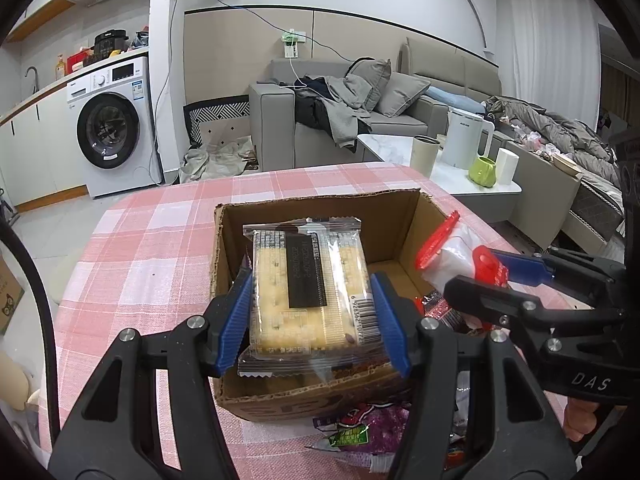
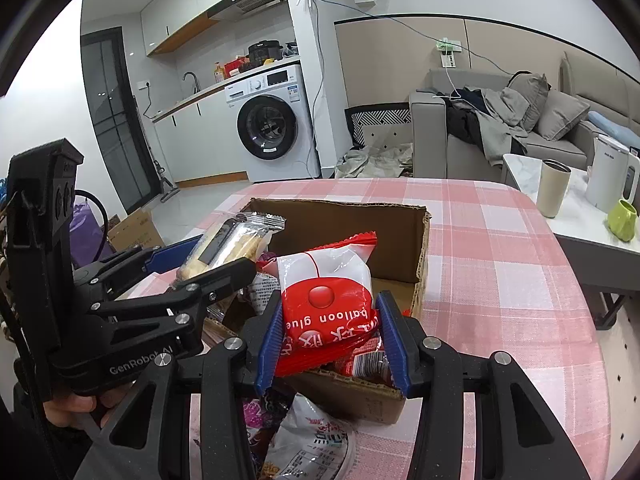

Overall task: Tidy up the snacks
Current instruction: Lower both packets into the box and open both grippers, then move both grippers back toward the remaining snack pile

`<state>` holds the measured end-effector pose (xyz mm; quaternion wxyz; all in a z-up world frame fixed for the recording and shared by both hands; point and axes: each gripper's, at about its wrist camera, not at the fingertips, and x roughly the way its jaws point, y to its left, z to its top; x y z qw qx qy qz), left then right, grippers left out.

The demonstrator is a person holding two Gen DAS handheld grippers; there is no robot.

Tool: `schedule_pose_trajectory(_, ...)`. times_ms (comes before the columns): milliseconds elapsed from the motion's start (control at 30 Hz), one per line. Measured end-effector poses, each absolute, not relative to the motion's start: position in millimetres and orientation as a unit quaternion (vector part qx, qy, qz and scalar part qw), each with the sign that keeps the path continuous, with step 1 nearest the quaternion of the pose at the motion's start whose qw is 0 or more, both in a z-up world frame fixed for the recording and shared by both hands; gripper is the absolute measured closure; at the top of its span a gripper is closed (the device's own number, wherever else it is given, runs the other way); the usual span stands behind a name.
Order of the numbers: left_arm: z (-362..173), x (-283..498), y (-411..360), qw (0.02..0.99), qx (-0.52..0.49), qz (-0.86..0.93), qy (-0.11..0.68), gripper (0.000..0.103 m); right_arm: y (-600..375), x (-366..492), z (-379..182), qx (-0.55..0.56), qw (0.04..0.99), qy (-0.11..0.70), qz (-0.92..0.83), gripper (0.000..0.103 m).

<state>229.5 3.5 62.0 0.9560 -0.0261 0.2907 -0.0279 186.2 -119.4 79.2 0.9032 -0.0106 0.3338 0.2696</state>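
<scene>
An open cardboard box (image 1: 396, 212) (image 2: 416, 236) stands on a table with a pink checked cloth. My left gripper (image 1: 312, 320) is shut on a clear-wrapped cracker pack (image 1: 308, 292) and holds it over the box's left half; the pack also shows in the right wrist view (image 2: 228, 246). My right gripper (image 2: 332, 344) is shut on a red and white "balloon glue" packet (image 2: 328, 292) over the box's near right part; the packet also shows in the left wrist view (image 1: 452, 252). More snack packets (image 1: 440, 308) lie inside the box.
Several loose snack packets (image 1: 360, 428) (image 2: 312, 444) lie on the cloth (image 1: 160, 248) in front of the box. A low white table (image 1: 452, 184) with a kettle (image 1: 464, 140), cups and a green mug (image 1: 484, 170) stands behind to the right, beside a grey sofa.
</scene>
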Motion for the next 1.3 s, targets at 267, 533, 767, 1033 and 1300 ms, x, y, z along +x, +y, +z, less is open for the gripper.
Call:
schedule_pose_trajectory(267,50.7,241.5,1.9,0.955,-0.016,-0.026,0.296,0.047,-112.4,198.1,74.8,-0.015,0.902,0.338,0.267,0.057)
schedule_pose_trajectory(533,47.9,246.1,2.0,0.953,-0.018,-0.027,0.301,0.047,-113.0,200.7,75.4,-0.021,0.906,0.328,0.265,0.057)
schedule_pose_trajectory(767,58.0,233.9,11.3,0.955,-0.034,-0.027,0.292,0.040,-121.7,195.9,83.7,-0.011,0.914,0.308,0.262,0.049)
schedule_pose_trajectory(1033,73.2,202.6,16.0,0.959,-0.028,-0.029,0.280,0.014,-133.8,188.9,87.1,-0.011,0.912,0.312,0.265,0.012)
schedule_pose_trajectory(1300,79.6,166.9,24.5,0.960,-0.049,-0.037,0.273,0.001,-144.7,175.8,85.2,-0.001,0.908,0.329,0.260,0.001)
